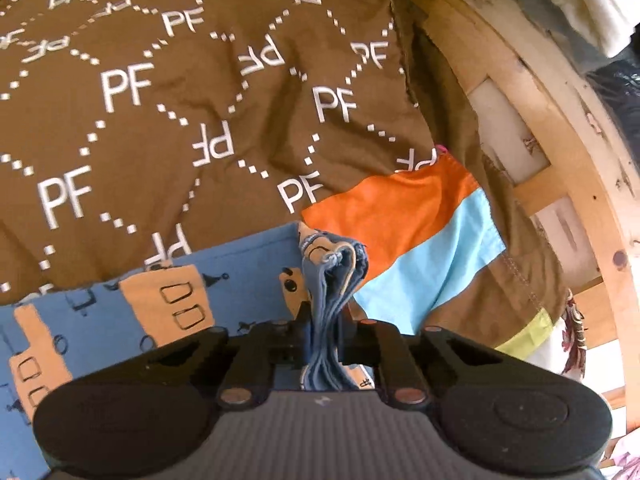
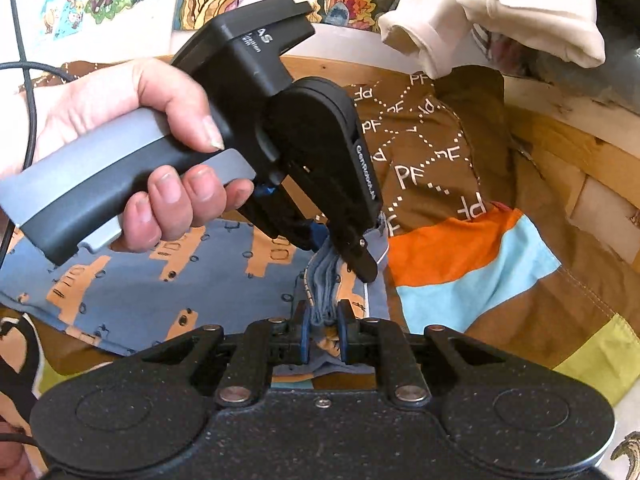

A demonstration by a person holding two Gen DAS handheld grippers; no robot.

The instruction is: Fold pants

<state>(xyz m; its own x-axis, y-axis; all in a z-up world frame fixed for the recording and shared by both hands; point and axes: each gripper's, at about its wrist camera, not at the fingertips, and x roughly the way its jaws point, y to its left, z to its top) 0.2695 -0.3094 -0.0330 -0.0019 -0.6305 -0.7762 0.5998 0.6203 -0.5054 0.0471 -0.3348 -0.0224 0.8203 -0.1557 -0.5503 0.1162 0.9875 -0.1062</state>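
Open brown PF-printed bedspread (image 1: 168, 128) across the far middle of the bed, nothing on it, free passage. Right edge blocked by curved wooden bed frame (image 1: 532, 184). Cream folded cloth (image 2: 500, 20) overhangs the far right corner. Near the orange-and-light-blue patch (image 2: 460, 264), the left gripper (image 2: 366, 268) and the hand (image 2: 132, 140) holding it crowd the blue patterned pants (image 2: 160, 292) just ahead of the right gripper (image 2: 323, 334).
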